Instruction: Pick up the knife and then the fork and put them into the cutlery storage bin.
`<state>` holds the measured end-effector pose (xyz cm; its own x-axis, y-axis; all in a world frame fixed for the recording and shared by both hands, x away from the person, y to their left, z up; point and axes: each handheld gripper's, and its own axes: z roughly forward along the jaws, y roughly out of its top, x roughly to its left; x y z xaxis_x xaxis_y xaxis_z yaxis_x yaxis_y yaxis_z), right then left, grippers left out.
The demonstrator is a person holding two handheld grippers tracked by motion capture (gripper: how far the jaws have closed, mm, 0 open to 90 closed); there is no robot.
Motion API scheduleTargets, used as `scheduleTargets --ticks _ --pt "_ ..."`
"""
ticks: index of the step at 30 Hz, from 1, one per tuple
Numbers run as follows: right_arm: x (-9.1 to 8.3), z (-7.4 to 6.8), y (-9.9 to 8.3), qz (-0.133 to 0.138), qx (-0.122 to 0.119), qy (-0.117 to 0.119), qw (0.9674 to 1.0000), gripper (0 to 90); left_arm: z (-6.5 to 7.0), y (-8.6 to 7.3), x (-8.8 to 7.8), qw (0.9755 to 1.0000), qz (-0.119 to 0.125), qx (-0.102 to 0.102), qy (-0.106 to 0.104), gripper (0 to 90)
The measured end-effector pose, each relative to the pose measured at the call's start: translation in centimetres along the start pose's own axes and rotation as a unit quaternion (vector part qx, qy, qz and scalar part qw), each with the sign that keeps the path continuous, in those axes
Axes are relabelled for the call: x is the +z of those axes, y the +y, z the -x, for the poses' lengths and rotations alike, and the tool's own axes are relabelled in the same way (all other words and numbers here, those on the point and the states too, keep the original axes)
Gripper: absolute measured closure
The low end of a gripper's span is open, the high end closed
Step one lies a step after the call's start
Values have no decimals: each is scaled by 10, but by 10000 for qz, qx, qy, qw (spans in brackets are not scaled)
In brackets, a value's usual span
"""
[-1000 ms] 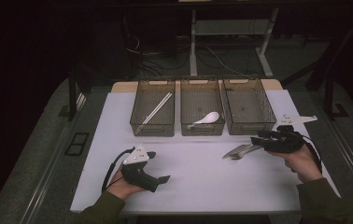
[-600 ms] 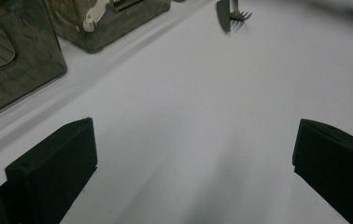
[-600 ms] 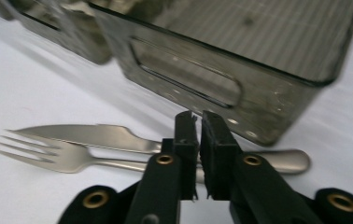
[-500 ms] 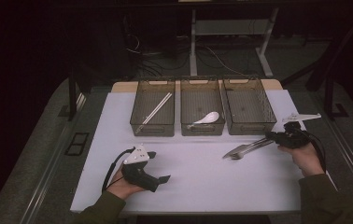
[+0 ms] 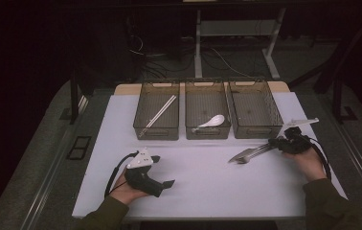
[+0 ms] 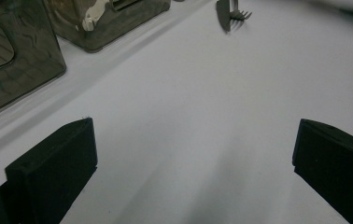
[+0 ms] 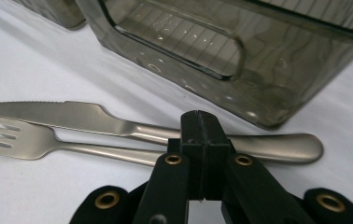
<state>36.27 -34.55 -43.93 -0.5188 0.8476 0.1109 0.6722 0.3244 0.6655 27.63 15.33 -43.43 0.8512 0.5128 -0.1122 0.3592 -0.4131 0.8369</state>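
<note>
Fingers [image 7: 191, 140] of right gripper [image 5: 278, 143] are together at the fork [image 7: 25, 137] handle; can't tell if pinching it. Left gripper [image 5: 162, 184] fingers [image 6: 53, 163] apart, idle on counter [image 5: 208, 187].

Progress: chopsticks [image 5: 159, 113] & spoon [image 5: 211, 121] binned. Fork + knife [image 7: 48, 114] left, right bin [image 5: 257, 130] empty.

Both lie flat near that bin, long axis left-right, tips left.

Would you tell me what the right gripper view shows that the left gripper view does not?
Right gripper view: the right gripper, jaws shut above the handles of the knife and fork, which lie in front of a smoky bin. Left gripper view: the left gripper, jaws wide open over the table, and a white spoon in the spoon bin. Both: knife, fork, white table, bin walls.
</note>
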Motion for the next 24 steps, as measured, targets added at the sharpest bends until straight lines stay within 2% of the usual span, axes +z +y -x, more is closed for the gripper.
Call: scheduleTargets --ticks 10,24 --pt "6 -8 -1 -109 -312 52 9994 899 0 0 0 10000 -6 0 3 0" --pt "2 -12 -6 -305 -380 109 9988 899 0 0 -1 10000 5 9 0 0"
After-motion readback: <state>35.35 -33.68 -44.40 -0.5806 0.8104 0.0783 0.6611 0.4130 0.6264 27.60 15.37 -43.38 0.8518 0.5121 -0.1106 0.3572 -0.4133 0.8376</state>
